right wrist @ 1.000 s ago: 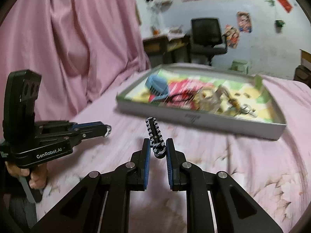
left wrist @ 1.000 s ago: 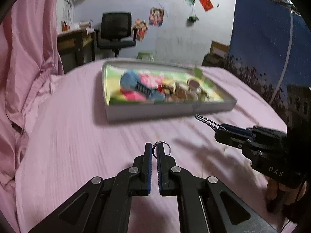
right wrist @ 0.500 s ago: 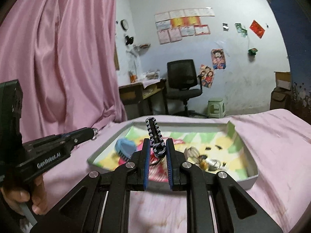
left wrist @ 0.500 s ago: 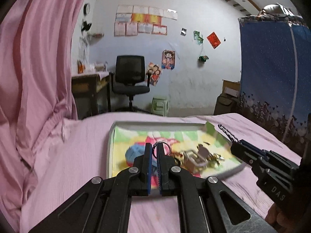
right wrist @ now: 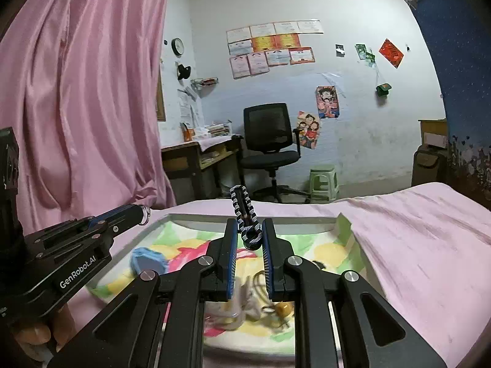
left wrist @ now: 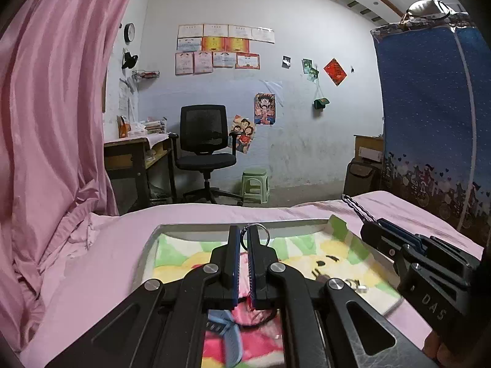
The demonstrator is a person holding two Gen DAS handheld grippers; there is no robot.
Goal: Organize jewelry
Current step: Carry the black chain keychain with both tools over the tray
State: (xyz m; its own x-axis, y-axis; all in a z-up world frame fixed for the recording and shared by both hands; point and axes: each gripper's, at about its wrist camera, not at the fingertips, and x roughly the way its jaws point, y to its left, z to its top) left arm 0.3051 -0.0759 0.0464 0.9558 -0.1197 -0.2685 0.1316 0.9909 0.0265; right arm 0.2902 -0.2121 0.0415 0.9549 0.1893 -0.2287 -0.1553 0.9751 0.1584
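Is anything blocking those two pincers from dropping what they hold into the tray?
Nothing visible does. The left gripper pinches a small metal ring and the right gripper a striped braided band, both directly above the open tray.

Two grippers — left gripper (left wrist: 241,236) and right gripper (right wrist: 250,236). One tray (right wrist: 294,220), one metal ring (left wrist: 260,233), one striped braided band (right wrist: 244,211), one blue hair clip (right wrist: 147,262) — plus one office chair (left wrist: 204,141) and one green stool (left wrist: 254,182).
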